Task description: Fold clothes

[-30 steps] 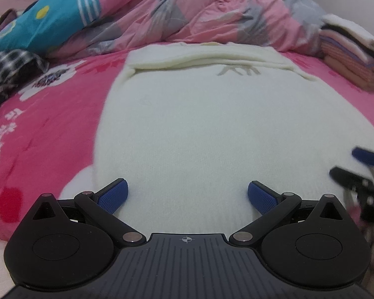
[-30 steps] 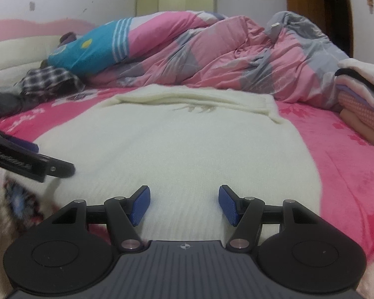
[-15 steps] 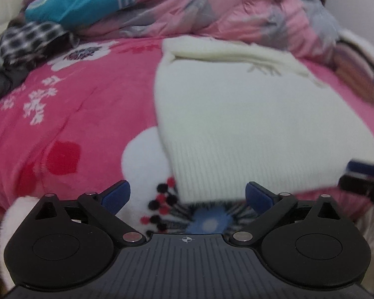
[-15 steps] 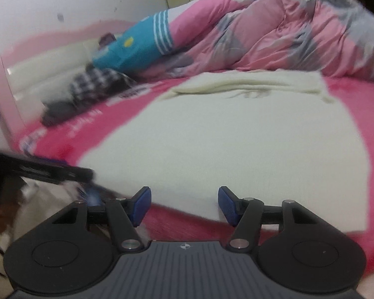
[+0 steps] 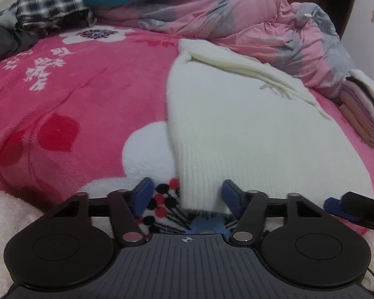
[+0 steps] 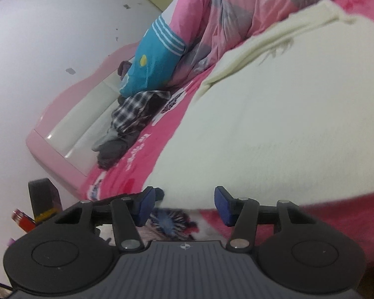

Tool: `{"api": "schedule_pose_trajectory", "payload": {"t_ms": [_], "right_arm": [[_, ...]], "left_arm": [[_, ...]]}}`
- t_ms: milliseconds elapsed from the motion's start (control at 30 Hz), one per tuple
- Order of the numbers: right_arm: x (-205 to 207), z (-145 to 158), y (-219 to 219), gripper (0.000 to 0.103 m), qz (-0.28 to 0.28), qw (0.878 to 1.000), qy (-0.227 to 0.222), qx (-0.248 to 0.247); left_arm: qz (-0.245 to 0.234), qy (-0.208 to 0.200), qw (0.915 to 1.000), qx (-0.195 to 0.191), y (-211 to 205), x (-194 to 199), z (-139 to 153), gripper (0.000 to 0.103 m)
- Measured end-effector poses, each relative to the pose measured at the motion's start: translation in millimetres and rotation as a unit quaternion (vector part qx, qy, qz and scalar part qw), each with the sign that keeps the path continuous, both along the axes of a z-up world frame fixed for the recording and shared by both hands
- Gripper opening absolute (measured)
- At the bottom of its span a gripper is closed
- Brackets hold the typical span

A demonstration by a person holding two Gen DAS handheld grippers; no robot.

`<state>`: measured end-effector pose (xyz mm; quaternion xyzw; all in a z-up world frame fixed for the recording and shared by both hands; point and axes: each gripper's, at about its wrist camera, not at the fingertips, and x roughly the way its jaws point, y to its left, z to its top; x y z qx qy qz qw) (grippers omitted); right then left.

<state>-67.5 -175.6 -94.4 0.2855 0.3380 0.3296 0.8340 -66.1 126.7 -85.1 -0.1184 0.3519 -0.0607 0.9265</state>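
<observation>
Since the earlier frames the left gripper (image 5: 185,194) had slid from over the sweater's (image 5: 249,129) middle to its near-left hem corner, and its jaws had just been closing; that ribbed corner lay between them, the right pad touching it, the left pad clear, so no grip yet. Jaws on the right gripper (image 6: 183,205) had narrowed too, half apart at the hem, gripping nothing. On the pink blanket (image 5: 69,94) the sweater spread toward 1 o'clock. Folded clothes (image 5: 361,114) were stacked at 3 o'clock; a plaid shirt (image 5: 49,7) sat at 10.
</observation>
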Motion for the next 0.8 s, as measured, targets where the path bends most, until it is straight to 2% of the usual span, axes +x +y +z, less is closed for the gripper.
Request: {"api": "schedule_pose_trajectory", "payload": {"t_ms": [233, 333, 400, 467, 567, 633, 800], "right_arm": [[7.9, -2.0, 2.2, 0.054, 0.012, 0.999, 0.012, 0.041], [12.9, -7.5, 0.6, 0.054, 0.018, 0.996, 0.034, 0.078], [17.5, -13.9, -0.6, 0.054, 0.021, 0.992, 0.055, 0.110], [21.8, -21.8, -1.0, 0.054, 0.025, 0.986, 0.078, 0.144], [27.6, -37.7, 2.0, 0.054, 0.034, 0.971, 0.119, 0.203], [30.5, -50.5, 5.3, 0.054, 0.038, 0.957, 0.150, 0.246], [36.6, -89.4, 22.2, 0.055, 0.032, 0.908, 0.239, 0.343]], "left_arm": [[-0.007, -0.007, 0.9998, -0.015, 2.6, -3.4, -1.9, 0.039], [-0.013, -0.011, 0.9997, -0.019, 2.6, -4.6, -1.8, 0.029], [-0.015, -0.014, 0.9996, -0.021, 2.0, -5.2, -1.1, 0.016], [-0.013, -0.018, 0.9995, -0.024, 2.5, -5.7, -0.1, 0.011], [-0.005, -0.016, 0.9983, -0.056, 9.7, -5.4, 2.4, 0.007], [-0.001, -0.014, 0.9963, -0.085, 16.3, -5.0, 4.2, 0.006], [-0.004, -0.017, 0.9883, -0.152, 32.1, -5.0, 9.7, 0.004]]}}
